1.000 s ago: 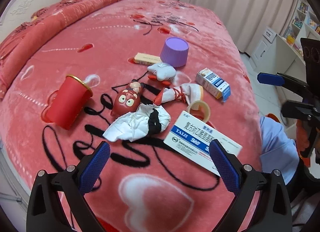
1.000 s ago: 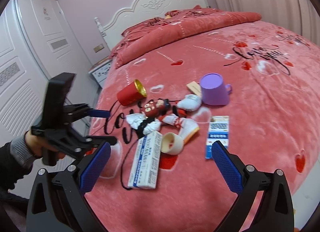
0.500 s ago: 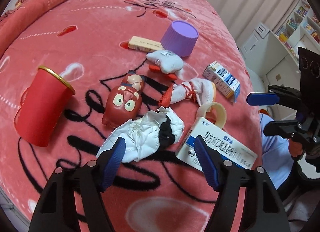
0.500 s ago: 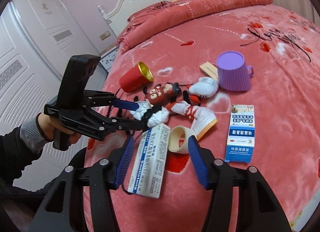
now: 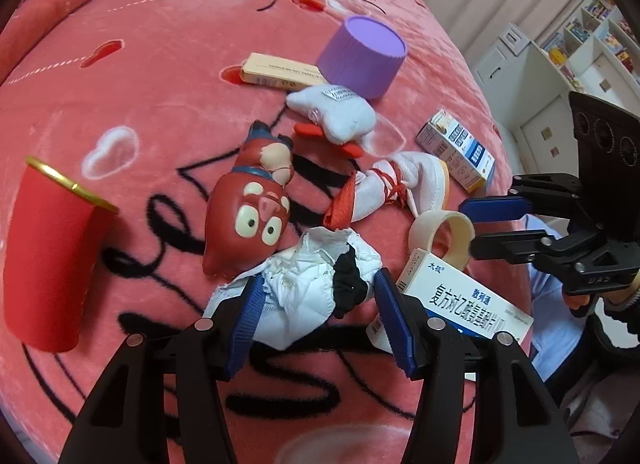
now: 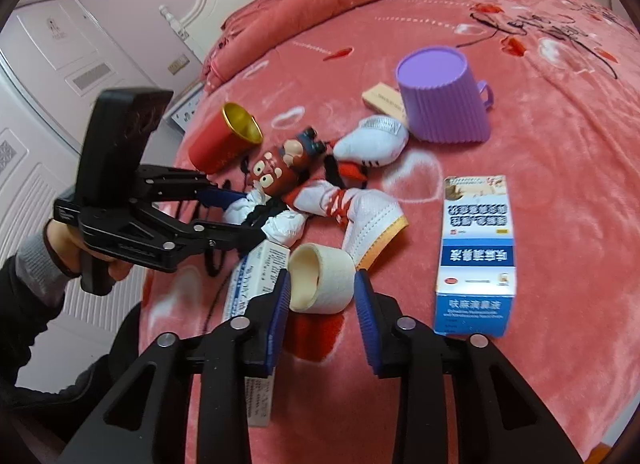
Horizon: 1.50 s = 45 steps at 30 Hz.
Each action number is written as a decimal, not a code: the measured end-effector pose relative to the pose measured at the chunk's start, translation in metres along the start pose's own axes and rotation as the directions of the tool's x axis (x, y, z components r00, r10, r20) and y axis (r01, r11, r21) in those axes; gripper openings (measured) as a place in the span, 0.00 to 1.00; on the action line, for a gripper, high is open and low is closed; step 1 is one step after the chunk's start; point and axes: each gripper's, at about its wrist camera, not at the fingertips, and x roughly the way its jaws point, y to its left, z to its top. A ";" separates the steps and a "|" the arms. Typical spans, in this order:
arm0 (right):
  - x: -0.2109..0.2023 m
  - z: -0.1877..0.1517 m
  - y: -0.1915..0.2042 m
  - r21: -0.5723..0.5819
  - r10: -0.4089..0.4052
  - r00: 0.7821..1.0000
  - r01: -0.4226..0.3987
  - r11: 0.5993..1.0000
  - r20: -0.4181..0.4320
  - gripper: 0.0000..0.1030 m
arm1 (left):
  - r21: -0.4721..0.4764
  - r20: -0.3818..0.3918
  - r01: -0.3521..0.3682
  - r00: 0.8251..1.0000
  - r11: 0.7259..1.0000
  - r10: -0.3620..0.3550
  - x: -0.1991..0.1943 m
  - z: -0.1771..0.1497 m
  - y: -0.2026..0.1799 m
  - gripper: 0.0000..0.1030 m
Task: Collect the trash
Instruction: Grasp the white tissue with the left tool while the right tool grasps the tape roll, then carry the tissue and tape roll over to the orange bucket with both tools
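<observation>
A crumpled white tissue with a black scrap [image 5: 316, 292] lies on the red bed blanket; it also shows in the right wrist view [image 6: 276, 220]. My left gripper [image 5: 320, 304] is open, its blue pads on either side of the tissue. A cream tape roll [image 6: 320, 284] lies near the bed's edge, also seen in the left wrist view [image 5: 444, 236]. My right gripper [image 6: 322, 296] is open, its pads straddling the roll. A long white-blue medicine box [image 5: 460, 300] lies between the tissue and the roll.
On the blanket lie a red cup [image 5: 48, 256] on its side, a brown toy figure [image 5: 248, 208], white toy shoes [image 5: 404, 184], an upturned purple cup [image 6: 440, 100], a small blue-white box [image 6: 476, 252] and a tan box [image 5: 280, 70]. White furniture [image 5: 560, 76] stands beyond the bed.
Both grippers moved forward and down toward the bed and narrowed. The left now straddles the tissue; the right now straddles the tape roll.
</observation>
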 end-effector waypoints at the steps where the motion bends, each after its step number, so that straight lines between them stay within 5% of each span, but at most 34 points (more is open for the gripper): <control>1: 0.002 0.000 0.000 0.004 0.001 1.000 -0.001 1.000 -0.004 0.29 | 0.001 -0.002 0.006 1.000 1.000 -0.006 0.001 0.000 0.001 0.58; 8: 0.016 -0.006 -0.011 0.000 -0.044 0.999 0.044 0.999 -0.013 0.05 | -0.022 0.008 0.036 0.999 0.999 -0.035 0.011 -0.001 0.008 0.58; 13: 0.013 -0.008 -0.014 0.017 -0.045 0.999 0.044 0.999 0.010 0.05 | -0.009 0.044 0.017 0.999 1.000 -0.017 -0.002 -0.003 0.003 0.48; 24: -0.033 -0.014 0.008 -0.001 0.002 0.997 -0.002 1.000 0.079 0.05 | -0.066 0.117 -0.022 0.993 0.998 0.030 -0.053 -0.030 -0.010 0.46; 36: -0.084 -0.055 0.064 -0.083 0.069 0.992 -0.060 0.995 0.109 0.05 | -0.023 0.190 -0.048 0.980 0.999 0.051 -0.106 -0.080 -0.082 0.46; 45: -0.120 -0.095 0.076 -0.091 0.072 0.986 -0.058 0.994 0.154 0.05 | 0.047 0.193 -0.045 0.981 0.998 0.035 -0.110 -0.098 -0.134 0.46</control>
